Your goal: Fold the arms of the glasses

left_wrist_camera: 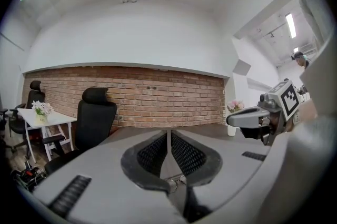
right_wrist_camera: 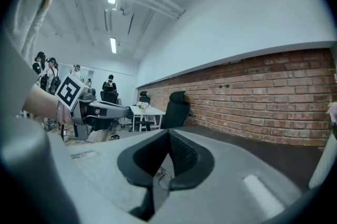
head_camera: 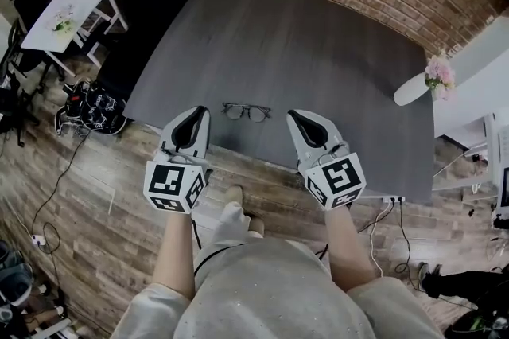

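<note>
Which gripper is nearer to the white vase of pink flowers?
Right. The right gripper is to the left of the white vase of pink flowers; the left gripper is farther left, past the black-framed glasses.

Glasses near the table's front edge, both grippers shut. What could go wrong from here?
The glasses lie close to the near edge of the table; a push toward the person could slide them off.
The left gripper and right gripper are both shut; approaching like that would likely shove the thin frame, not grip it.
Neither gripper view shows the glasses; in the head view I cannot tell whether the arms are folded.
</note>
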Demonstrator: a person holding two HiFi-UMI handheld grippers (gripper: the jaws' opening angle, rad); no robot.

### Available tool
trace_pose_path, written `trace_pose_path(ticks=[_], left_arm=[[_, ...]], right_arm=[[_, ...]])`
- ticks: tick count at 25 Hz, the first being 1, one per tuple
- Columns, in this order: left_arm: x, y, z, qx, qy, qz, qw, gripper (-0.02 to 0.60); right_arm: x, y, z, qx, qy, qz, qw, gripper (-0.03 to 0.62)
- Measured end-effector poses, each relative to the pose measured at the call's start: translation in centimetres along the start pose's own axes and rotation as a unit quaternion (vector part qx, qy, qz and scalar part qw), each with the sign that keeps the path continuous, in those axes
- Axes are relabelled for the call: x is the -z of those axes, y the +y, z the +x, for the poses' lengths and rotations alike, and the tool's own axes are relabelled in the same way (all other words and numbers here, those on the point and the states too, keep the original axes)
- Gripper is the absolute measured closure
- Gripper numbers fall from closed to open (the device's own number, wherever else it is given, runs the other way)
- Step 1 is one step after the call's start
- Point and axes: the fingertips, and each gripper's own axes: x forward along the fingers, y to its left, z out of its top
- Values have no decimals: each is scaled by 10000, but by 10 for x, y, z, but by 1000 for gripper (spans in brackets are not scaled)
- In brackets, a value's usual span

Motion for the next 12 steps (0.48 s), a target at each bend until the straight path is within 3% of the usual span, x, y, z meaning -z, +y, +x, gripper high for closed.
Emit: trace_pose_path(ticks=[12], left_arm=[[-28, -17, -13, -129, -271, 96, 9995, 560]], right_arm=[[-24, -5, -25, 9, -256, -52, 9997, 592]])
